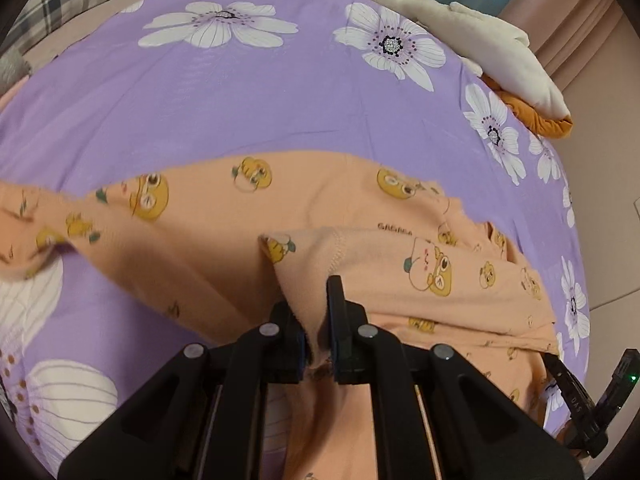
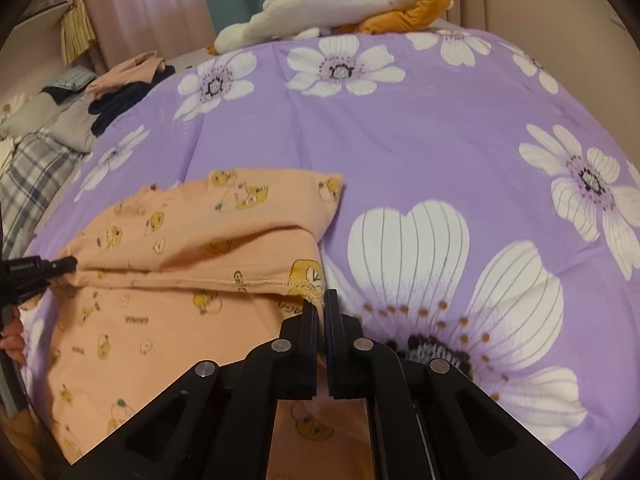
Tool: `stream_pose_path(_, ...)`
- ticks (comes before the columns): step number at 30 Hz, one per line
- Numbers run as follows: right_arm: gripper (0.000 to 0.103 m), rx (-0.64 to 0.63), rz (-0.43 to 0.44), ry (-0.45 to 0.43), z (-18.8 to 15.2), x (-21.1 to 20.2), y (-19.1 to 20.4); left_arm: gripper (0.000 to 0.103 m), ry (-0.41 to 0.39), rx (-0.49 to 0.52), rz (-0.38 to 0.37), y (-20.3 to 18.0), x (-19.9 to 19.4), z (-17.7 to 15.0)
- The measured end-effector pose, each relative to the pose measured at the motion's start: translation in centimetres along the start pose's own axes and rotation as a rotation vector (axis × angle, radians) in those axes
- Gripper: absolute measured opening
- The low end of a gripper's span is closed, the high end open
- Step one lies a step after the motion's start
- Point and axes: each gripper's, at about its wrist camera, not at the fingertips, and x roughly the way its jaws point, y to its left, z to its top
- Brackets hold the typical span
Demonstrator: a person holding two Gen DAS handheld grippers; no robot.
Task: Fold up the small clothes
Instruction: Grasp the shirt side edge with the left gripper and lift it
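Observation:
A small peach garment (image 1: 320,200) (image 2: 160,340) printed with yellow cartoon figures lies on a purple flowered bedsheet (image 1: 240,100) (image 2: 400,140). My left gripper (image 1: 312,300) is shut on a raised fold of the cloth, which bunches between its fingers. In the right wrist view the left gripper (image 2: 48,270) comes in from the left and pinches the garment's lifted edge. My right gripper (image 2: 320,300) is shut on the stitched hem corner at the garment's right side. The right gripper (image 1: 580,412) also shows at the lower right of the left wrist view.
A pile of white and orange-brown clothes (image 1: 500,52) (image 2: 340,4) sits at the far edge of the bed. Dark and peach clothes (image 2: 116,104) and a plaid pillow (image 2: 28,168) lie at the far left. A person's hand (image 2: 12,340) shows at the left edge.

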Motion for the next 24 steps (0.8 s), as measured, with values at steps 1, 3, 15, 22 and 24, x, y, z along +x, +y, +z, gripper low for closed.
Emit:
stream_pose_path(1,0.004,0.001,0.009,0.002,-0.2,-0.1,0.0,0.009,-0.002,0.002,0.009,0.2,-0.1,-0.1)
stream_pose_path(3,0.004,-0.006,0.013,0.014,-0.5,0.0,-0.1,0.009,-0.005,-0.015,0.001,0.6,-0.3,-0.3)
stream_pose_path(15,0.058,0.014,0.060,0.032,1.2,-2.4,-0.7,0.010,0.022,-0.023,-0.057,0.2,-0.2,1.1)
stream_pose_path(22,0.061,0.043,0.125,0.018,5.0,-1.2,-1.0,0.010,0.025,-0.031,-0.079,0.1,-0.5,1.4)
stream_pose_path(24,0.061,0.093,0.127,0.068,6.3,1.7,-1.4,0.010,0.028,-0.033,-0.079,0.0,-0.5,1.3)
